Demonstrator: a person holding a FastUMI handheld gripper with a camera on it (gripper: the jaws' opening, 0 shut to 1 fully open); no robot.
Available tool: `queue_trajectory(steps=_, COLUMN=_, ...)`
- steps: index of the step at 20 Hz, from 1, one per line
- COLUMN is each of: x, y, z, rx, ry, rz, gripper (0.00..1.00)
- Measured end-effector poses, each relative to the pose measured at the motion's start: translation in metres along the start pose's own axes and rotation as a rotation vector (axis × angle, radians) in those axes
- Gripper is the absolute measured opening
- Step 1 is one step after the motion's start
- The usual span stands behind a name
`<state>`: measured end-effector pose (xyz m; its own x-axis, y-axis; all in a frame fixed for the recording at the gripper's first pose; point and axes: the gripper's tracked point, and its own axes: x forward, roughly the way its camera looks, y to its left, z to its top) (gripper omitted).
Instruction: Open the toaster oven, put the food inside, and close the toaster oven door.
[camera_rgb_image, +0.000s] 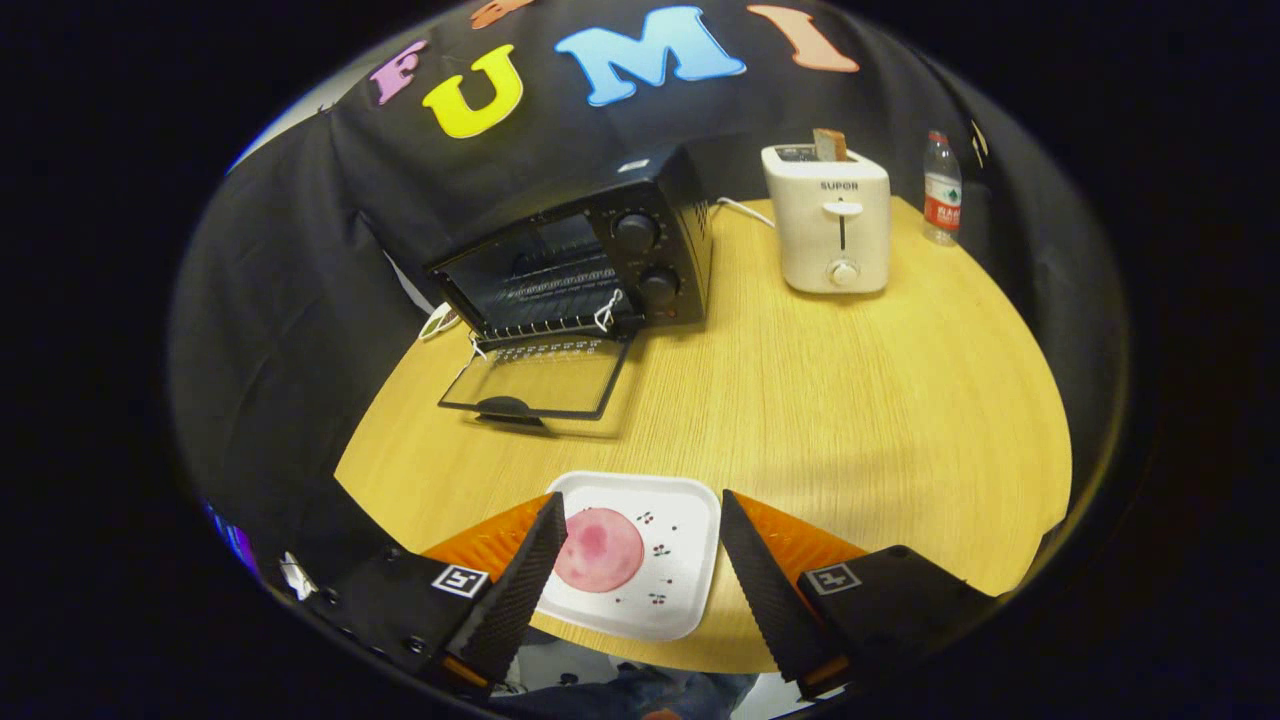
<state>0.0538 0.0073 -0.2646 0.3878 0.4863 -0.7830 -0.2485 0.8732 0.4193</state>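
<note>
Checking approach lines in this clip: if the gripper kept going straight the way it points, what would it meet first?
Probably the white plate with the pink slice of food, lying between the open gripper fingers. Beyond is bare table, though depth is unclear.

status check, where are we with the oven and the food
Gripper open, straddling white plate. Pink food slice on plate between fingers, not gripped. Toaster oven door down, open. Path to oven clear.

Plate (668, 560) with food slice (598, 550) on worktop (850, 400) near edge, between spread jaws of gripper (640, 540). Beyond, left: toaster oven (590, 255), door (540, 375) down flat. Right: toaster (828, 220); bottle (942, 190) right of it.
</note>
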Motion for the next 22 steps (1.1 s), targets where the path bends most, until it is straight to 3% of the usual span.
queue_trajectory(steps=10, x=0.03, y=-0.029, z=-0.047, rx=0.071, ry=0.31, rz=0.027, gripper=0.99)
queue_trajectory(steps=15, x=0.034, y=-0.026, z=-0.053, rx=0.108, ry=0.371, rz=0.052, gripper=0.87)
queue_trajectory(steps=19, x=0.035, y=-0.034, z=-0.062, rx=0.094, ry=0.42, rz=0.023, gripper=0.43)
queue_trajectory(steps=21, x=0.037, y=-0.041, z=-0.065, rx=0.104, ry=0.44, rz=0.006, gripper=0.3)
queue_trajectory(steps=22, x=0.036, y=-0.04, z=-0.064, rx=0.143, ry=0.452, rz=0.014, gripper=0.13)
